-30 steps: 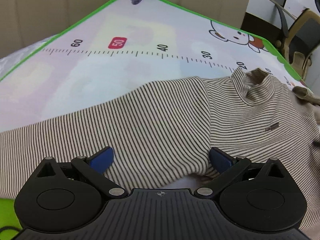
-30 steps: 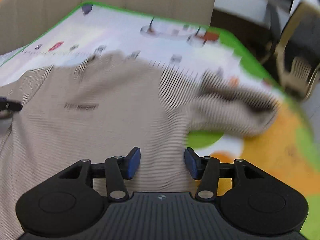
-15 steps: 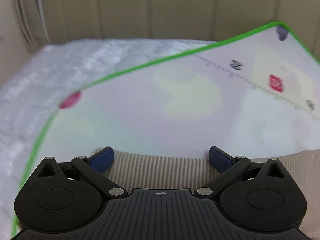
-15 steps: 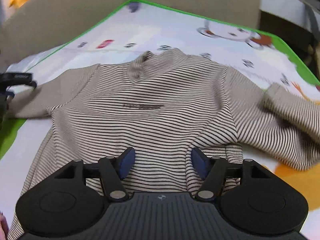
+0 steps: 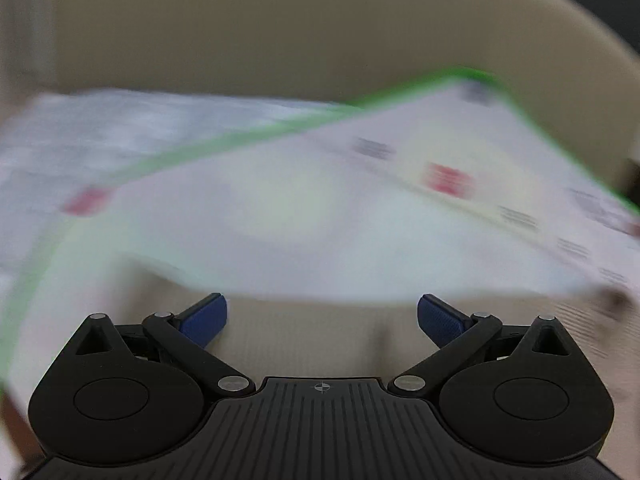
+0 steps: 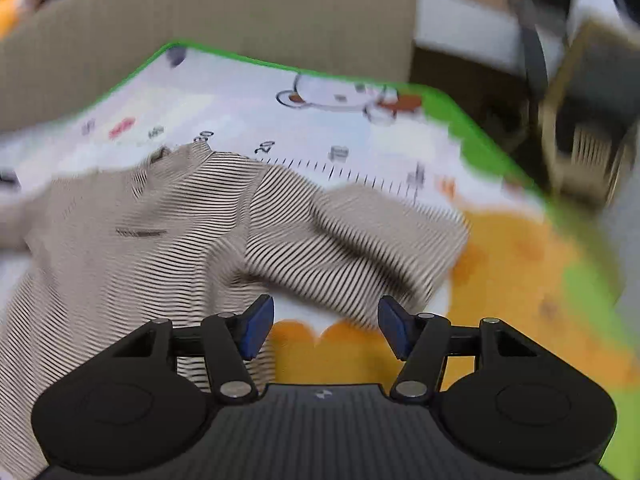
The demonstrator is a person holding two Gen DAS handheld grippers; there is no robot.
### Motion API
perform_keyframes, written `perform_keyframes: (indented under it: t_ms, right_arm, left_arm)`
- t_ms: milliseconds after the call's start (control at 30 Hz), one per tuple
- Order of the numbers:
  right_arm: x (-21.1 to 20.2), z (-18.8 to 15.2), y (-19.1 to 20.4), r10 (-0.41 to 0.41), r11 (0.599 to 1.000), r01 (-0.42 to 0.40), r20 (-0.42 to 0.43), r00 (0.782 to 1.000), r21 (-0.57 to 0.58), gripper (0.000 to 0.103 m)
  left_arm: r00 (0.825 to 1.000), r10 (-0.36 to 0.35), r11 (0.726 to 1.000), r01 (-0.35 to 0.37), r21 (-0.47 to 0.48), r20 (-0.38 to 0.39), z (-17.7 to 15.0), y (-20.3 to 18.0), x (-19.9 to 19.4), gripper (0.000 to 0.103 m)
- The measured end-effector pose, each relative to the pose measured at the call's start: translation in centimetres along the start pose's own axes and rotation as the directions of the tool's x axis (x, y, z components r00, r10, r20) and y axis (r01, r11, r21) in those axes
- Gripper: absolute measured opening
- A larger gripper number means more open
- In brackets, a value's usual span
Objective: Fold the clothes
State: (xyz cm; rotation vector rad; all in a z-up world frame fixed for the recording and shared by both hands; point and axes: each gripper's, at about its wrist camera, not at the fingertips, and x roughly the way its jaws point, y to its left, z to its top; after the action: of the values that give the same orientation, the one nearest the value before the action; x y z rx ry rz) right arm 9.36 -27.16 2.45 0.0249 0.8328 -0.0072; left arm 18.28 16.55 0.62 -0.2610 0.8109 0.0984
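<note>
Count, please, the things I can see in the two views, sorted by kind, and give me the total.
Striped sweaters: 1
Play mats with a green border: 1
Grippers: 2, the left gripper and the right gripper, whose fingers are closing with no cloth between them
Total: 4

Motion blur smears the whole left wrist view: the numbers and red mark printed on the play mat (image 5: 360, 208) cannot be read, and the striped sweater (image 5: 320, 332) shows only as a soft beige band between the fingers. In the right wrist view the sweater's left sleeve and hem run off the picture's edge. The furniture (image 6: 580, 128) beyond the mat is too streaked to identify.
</note>
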Motion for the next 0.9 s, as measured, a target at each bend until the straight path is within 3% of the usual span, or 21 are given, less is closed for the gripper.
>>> perform_keyframes:
  t_ms: [67, 133, 267, 333, 433, 467, 567, 633, 733, 800, 900]
  right_arm:
    - [1.0, -0.2, 0.1, 0.047, 0.996, -0.046, -0.01, 0.999, 0.07, 0.059]
    - [2.5, -0.1, 0.8, 0.091, 0.989, -0.086, -0.029, 0.995, 0.122, 0.059]
    - [6.6, 0.8, 3.4, 0.141, 0.977, -0.125, -0.088, 0.986, 0.171, 0.059]
    - [7.3, 1.3, 5.0, 0.19, 0.971, -0.176, -0.077, 0.979, 0.161, 0.052]
    - [7.7, 1.7, 8.7, 0.274, 0.957, -0.263, -0.078, 0.959, 0.124, 0.051]
    - [7.7, 1.7, 10.2, 0.286, 0.956, -0.28, -0.078, 0.955, 0.081, 0.051]
    - [7.5, 1.8, 12.9, 0.303, 0.953, -0.304, -0.069, 0.951, 0.0, 0.047]
    - [7.1, 2.0, 13.0, 0.308, 0.951, -0.31, -0.073, 0.949, -0.018, 0.045]
    - [5.9, 1.4, 12.2, 0.19, 0.967, -0.2, -0.077, 0.979, -0.156, 0.045]
    - [4.9, 0.0, 11.2, 0.09, 0.951, -0.108, -0.074, 0.993, -0.29, 0.047]
    - [4.0, -1.5, 9.5, -0.038, 0.912, 0.014, -0.05, 0.998, -0.41, 0.053]
  left_arm:
    - [0.981, -0.162, 0.986, 0.164, 0.019, -0.103, -1.6, -2.3, 0.0, 0.103]
    - [0.93, -0.306, 0.948, 0.317, 0.024, -0.204, -3.2, -4.6, 0.0, 0.103]
    - [0.905, -0.313, 0.927, 0.357, 0.114, -0.288, -5.4, -7.8, 0.5, 0.103]
    - [0.911, -0.294, 0.932, 0.341, 0.126, -0.287, -5.5, -7.8, 0.7, 0.103]
    - [0.918, -0.284, 0.939, 0.325, 0.116, -0.277, -5.0, -7.3, 1.0, 0.103]
    - [0.932, -0.256, 0.946, 0.296, 0.131, -0.256, -4.6, -6.9, 1.3, 0.103]
    - [0.984, -0.074, 0.972, 0.108, 0.209, -0.162, -3.3, -5.1, 2.5, 0.103]
    - [0.992, -0.016, 0.982, 0.04, 0.186, -0.128, -2.6, -3.3, 2.9, 0.103]
    - [0.995, 0.044, 0.992, -0.033, 0.119, -0.087, -1.4, -1.0, 3.0, 0.103]
    - [0.993, 0.088, 0.993, -0.081, 0.085, -0.073, -0.9, 0.4, 3.1, 0.103]
    - [0.994, 0.071, 0.997, -0.069, 0.027, -0.077, -0.6, 0.7, 2.6, 0.103]
